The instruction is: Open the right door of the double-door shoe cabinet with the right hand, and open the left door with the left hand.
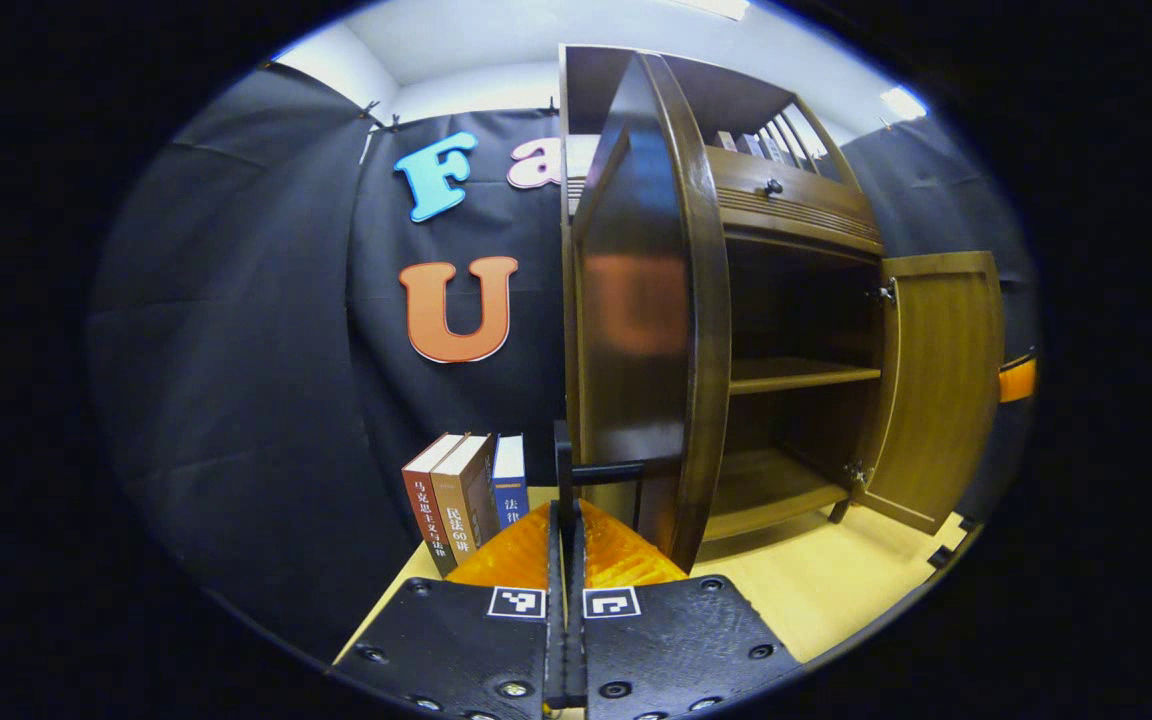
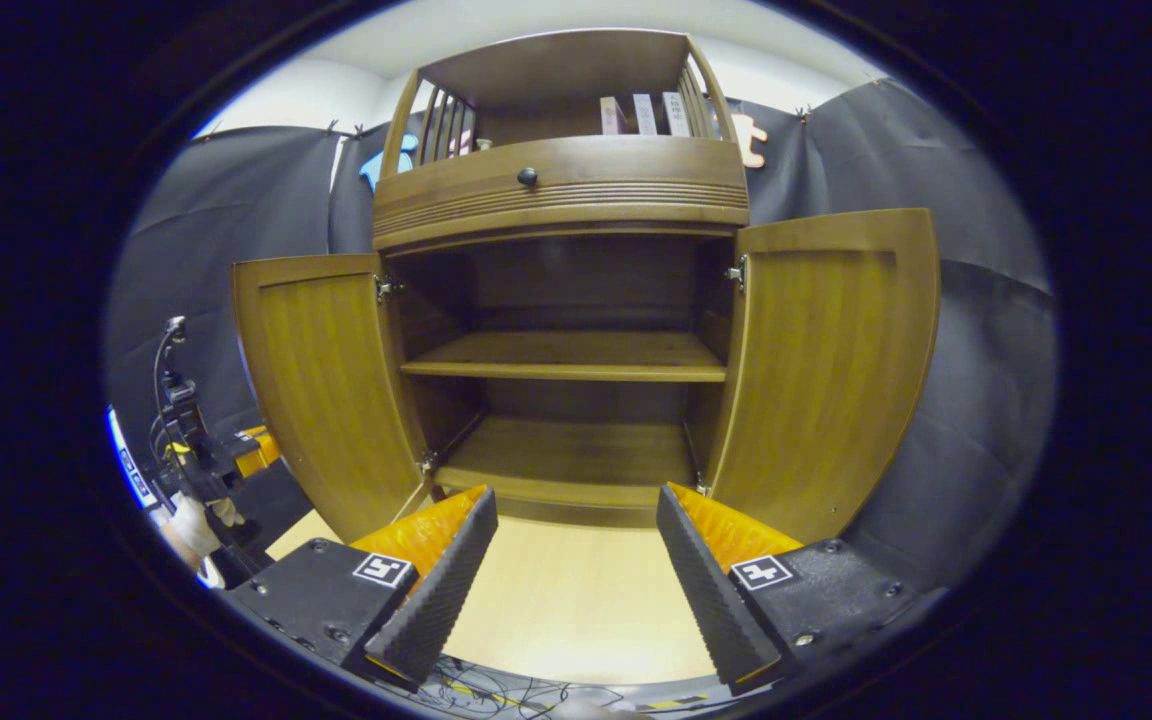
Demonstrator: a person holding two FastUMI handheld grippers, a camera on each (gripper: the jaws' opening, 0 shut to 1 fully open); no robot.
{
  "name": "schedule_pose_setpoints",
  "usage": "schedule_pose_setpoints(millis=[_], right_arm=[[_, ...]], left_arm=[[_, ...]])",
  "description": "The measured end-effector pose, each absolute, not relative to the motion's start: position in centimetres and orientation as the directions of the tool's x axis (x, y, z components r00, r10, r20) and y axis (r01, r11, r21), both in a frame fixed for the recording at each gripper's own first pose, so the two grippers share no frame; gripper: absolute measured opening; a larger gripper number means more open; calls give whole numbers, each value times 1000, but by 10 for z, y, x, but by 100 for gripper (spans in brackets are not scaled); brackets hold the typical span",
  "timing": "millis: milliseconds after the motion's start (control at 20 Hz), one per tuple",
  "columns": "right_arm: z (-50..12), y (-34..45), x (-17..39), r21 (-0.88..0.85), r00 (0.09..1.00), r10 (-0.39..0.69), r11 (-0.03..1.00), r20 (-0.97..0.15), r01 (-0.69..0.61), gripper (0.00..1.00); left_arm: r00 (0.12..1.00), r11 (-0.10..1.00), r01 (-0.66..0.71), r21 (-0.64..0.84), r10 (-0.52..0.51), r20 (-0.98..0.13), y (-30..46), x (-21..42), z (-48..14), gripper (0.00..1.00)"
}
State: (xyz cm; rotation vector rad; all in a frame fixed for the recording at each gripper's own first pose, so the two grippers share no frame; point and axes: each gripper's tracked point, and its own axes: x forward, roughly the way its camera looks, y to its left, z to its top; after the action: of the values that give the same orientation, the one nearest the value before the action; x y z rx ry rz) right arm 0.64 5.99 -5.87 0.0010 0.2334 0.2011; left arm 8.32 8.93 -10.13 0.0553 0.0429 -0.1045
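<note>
- We saw the shoe cabinet [image 2: 561,190] on the pale table [image 2: 576,600], both doors swung wide; inside, two bare shelves.
- Right gripper [image 2: 576,540] hung released, fingers wide apart, in front of the cabinet opening, touching nothing.
- Right door [image 2: 826,370] and left door [image 2: 321,390] stood open at either side.
- Left gripper [image 1: 566,520] was clenched, fingers together on the left door's thin dark handle [image 1: 601,472].
- Three books [image 1: 466,490] stood upright beside the cabinet, near the cloth wall.
</note>
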Motion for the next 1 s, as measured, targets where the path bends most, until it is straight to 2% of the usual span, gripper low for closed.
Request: schedule_pose_setpoints(millis=[600,650,700,800,850,900,1000], right_arm=[[-73,65,0,26,946,201,979,-252,-201,100],[-76,63,-1,25,946,194,981,-260,-194,100],[-80,61,-3,25,945,188,982,-269,-189,100],[-83,60,-7,17,944,176,984,-280,-179,100],[-84,59,-8,12,944,173,984,-282,-176,100],[-83,60,-10,9,944,170,985,-282,-174,100],[-84,62,-12,8,944,167,985,-285,-172,100]], left_arm=[[958,957,286,49,-286,8,129,92,-99,1],[952,950,306,65,-307,6,128,90,-99,12],[943,939,333,83,-334,-5,126,89,-101,2],[925,919,380,108,-376,-57,127,83,-111,4],[916,911,399,107,-392,-80,125,81,-119,8],[917,911,398,109,-390,-87,131,78,-119,4],[926,922,376,98,-370,-71,143,73,-117,31]])
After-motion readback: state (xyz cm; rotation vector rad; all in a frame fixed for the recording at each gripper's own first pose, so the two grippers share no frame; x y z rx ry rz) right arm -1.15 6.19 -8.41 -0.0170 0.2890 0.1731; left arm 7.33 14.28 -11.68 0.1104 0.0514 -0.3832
